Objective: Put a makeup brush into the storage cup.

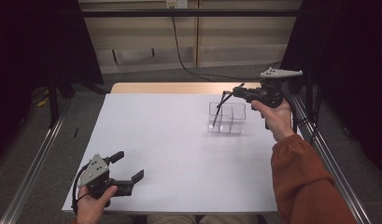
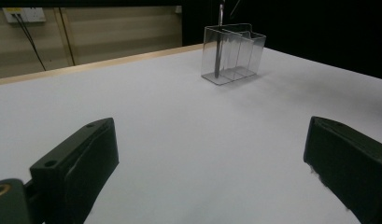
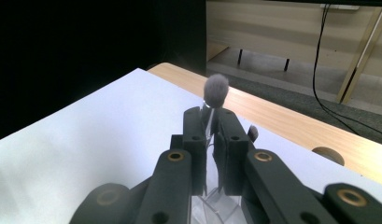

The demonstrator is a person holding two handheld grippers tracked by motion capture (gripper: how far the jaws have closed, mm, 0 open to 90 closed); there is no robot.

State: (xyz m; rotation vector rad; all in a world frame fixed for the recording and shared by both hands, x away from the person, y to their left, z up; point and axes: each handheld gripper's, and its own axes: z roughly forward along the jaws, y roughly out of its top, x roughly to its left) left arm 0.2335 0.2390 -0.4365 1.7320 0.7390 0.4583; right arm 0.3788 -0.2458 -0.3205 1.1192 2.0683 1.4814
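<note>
1. High view: the right gripper [image 1: 235, 90] is held above the far right part of the white worktop [image 1: 179, 154], over a clear organizer [image 1: 227, 117] with several compartments.
2. Its fingers are clenched on a slim makeup brush [image 1: 219, 108], which slants from the gripper down into the organizer's left compartment (the lower end sits inside the clear walls).
3. Right gripper view: the two fingers [image 3: 195, 140] stand close together around the brush stem, and the grey fluffy brush head [image 3: 216, 90] sticks out just past their tips; part of the clear organizer [image 3: 212, 207] shows below them.
4. Left gripper view: the brush handle [image 2: 218, 42] stands nearly upright in the left compartment of the organizer [image 2: 240, 51], which rests on the worktop [image 2: 179, 140] well apart from this gripper.
5. The left gripper [image 1: 129, 166] rests low at the near left corner of the worktop, held by the person's left hand [image 1: 93, 205]; its fingers are released, spread wide with nothing between them.
6. An orange sleeve [image 1: 305, 182] covers the right forearm.
</note>
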